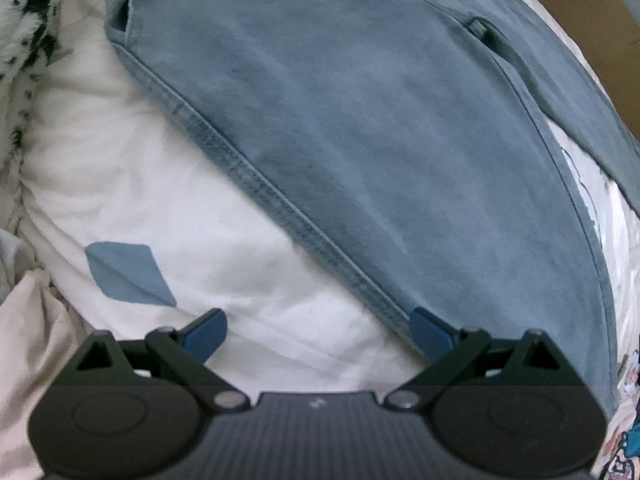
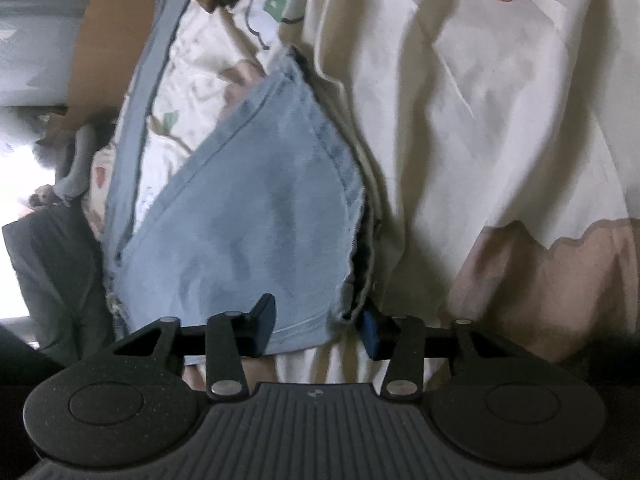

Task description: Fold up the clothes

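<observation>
The faded blue denim garment point(image 1: 360, 128) lies spread flat on white printed bedding point(image 1: 132, 184), its stitched seam running diagonally; a raw frayed hem point(image 2: 352, 200) shows in the right wrist view. Whether it is already part-folded cannot be settled.

The left gripper point(image 1: 318, 332) stands wide apart, holding nothing, its right pad at the seam edge. The right gripper point(image 2: 316, 324) is parted around the hem corner, not yet pinching.

Judgement: a sound grip should take denim only, not bedding beneath, with both holds level so the fold lands square.

A brown cardboard box point(image 1: 580, 12) sits beyond.
</observation>
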